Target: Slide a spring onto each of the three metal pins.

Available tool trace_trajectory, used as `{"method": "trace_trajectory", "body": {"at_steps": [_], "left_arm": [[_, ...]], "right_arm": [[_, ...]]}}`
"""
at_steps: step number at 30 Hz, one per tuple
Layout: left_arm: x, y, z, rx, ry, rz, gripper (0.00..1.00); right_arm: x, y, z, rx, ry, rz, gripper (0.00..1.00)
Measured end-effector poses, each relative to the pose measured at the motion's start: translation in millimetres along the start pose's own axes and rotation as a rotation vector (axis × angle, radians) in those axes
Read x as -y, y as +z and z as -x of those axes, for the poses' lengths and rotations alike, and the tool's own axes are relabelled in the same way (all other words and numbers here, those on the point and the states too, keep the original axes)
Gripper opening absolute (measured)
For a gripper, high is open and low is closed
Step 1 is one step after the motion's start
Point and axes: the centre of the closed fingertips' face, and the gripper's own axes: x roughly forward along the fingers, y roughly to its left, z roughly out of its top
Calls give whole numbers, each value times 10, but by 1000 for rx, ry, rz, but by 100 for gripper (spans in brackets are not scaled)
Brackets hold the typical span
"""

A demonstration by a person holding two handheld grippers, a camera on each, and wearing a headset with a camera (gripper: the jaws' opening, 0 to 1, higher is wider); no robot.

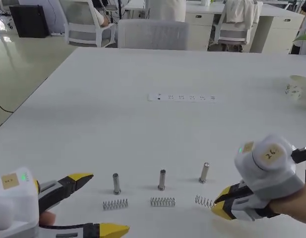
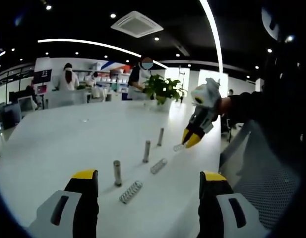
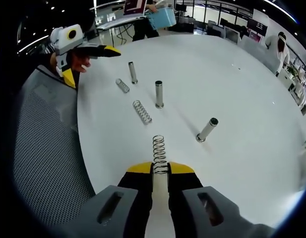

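Observation:
Three short metal pins stand upright in a row near the front of the white table (image 1: 143, 129): left pin (image 1: 116, 184), middle pin (image 1: 162, 179), right pin (image 1: 204, 172). A spring lies in front of each: left spring (image 1: 115, 204), middle spring (image 1: 162, 201), right spring (image 1: 203, 201). My right gripper (image 3: 160, 168) is shut on the near end of the right spring (image 3: 159, 146), which still lies along the table beside the right pin (image 3: 207, 129). My left gripper (image 2: 149, 176) is open and holds nothing, just short of the left pin (image 2: 116, 173) and left spring (image 2: 131, 192).
A white power strip (image 1: 181, 97) lies mid-table. At the right edge sits a small pale object (image 1: 295, 89). Office chairs (image 1: 153, 34) and desks stand beyond the far edge. A grey mesh chair (image 3: 48, 144) is close to the near edge.

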Motion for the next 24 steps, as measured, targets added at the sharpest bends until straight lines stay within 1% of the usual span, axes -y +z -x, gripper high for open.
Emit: {"method": "trace_trajectory", "body": {"at_steps": [11, 13, 14, 18, 19, 24], "left_arm": [[92, 79, -31, 13, -37, -20, 70], [129, 95, -43, 15, -54, -27, 67], [165, 102, -51, 13, -72, -29, 65], [248, 125, -87, 7, -104, -43, 59], [277, 136, -94, 9, -118, -44, 57], [340, 178, -121, 10, -151, -53, 51]], "right_arm": [[-77, 151, 59, 21, 16, 30, 8], [-92, 167, 70, 23, 18, 37, 8], [-105, 175, 78, 24, 22, 41, 8], [-129, 192, 97, 25, 29, 50, 8], [-136, 197, 102, 25, 31, 52, 8], [-165, 218, 127, 28, 37, 65, 8]]}}
